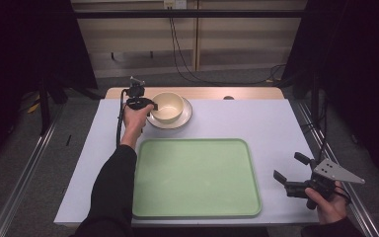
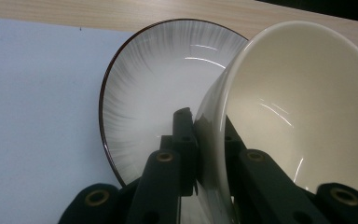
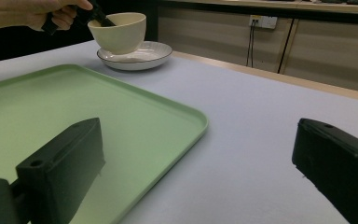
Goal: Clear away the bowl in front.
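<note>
A cream bowl (image 1: 168, 106) sits tilted on a white plate with a dark rim (image 1: 186, 118) at the far side of the table. My left gripper (image 1: 147, 105) is shut on the bowl's near-left wall; in the left gripper view one jaw presses outside the bowl (image 2: 307, 107) and the other inside, with the plate (image 2: 154, 88) beneath. The right gripper view has the bowl (image 3: 119, 31) lifted at one edge over the plate (image 3: 137, 58). My right gripper (image 1: 290, 169) hovers open at the table's right front, right of the green tray (image 1: 197, 177).
The green tray (image 3: 74, 107) lies in the middle front of the pale table (image 1: 256, 123). A wooden strip (image 1: 246, 93) runs along the table's far edge. Cables hang down the back wall. Metal rails flank the table on the floor.
</note>
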{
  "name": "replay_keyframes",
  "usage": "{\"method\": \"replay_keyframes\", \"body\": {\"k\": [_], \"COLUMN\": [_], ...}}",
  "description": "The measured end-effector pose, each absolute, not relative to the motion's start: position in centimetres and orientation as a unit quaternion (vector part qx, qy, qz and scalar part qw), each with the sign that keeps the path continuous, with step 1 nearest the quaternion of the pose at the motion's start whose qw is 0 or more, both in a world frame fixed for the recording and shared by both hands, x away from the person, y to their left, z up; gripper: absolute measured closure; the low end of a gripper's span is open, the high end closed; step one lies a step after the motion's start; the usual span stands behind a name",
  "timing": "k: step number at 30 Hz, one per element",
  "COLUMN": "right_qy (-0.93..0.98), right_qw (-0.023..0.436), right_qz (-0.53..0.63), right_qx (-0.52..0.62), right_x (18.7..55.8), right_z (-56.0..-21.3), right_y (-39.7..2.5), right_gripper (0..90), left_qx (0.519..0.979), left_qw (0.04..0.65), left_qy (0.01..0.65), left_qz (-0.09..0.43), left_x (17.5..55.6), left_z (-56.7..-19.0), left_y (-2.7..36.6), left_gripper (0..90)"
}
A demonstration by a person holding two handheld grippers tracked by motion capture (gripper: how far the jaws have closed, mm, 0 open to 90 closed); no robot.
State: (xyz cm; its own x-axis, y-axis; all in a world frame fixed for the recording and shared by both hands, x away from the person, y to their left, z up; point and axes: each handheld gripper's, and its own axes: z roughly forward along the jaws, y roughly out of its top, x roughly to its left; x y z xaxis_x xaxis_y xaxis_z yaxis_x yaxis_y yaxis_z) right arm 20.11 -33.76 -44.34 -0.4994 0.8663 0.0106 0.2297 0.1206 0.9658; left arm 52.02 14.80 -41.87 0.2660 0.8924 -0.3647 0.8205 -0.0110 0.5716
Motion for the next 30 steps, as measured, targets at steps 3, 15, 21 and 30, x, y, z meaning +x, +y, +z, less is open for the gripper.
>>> {"method": "replay_keyframes", "body": {"k": [3, 15, 21, 30], "right_qy": [0.685, 0.684, 0.683, 0.688], "right_qw": [0.301, 0.3, 0.297, 0.296], "right_qz": [0.529, 0.531, 0.536, 0.538], "right_qx": [0.4, 0.4, 0.398, 0.388], "right_x": [20.1, 20.1, 20.1, 20.1], "right_z": [-44.3, -44.3, -44.3, -44.3], "right_y": [-33.8, -33.8, -33.8, -33.8], "right_gripper": [1.8, 1.4, 0.9, 0.0], "left_qx": [0.711, 0.721, 0.725, 0.745], "left_qw": [0.366, 0.382, 0.389, 0.391], "left_qy": [0.599, 0.576, 0.566, 0.539], "left_qz": [0.051, 0.057, 0.051, 0.039], "left_x": [51.8, 50.1, 49.4, 48.2], "left_z": [-41.6, -39.8, -39.8, -39.4], "left_y": [15.1, 15.7, 15.5, 14.4], "left_gripper": [83.5, 83.5, 83.5, 83.4]}}
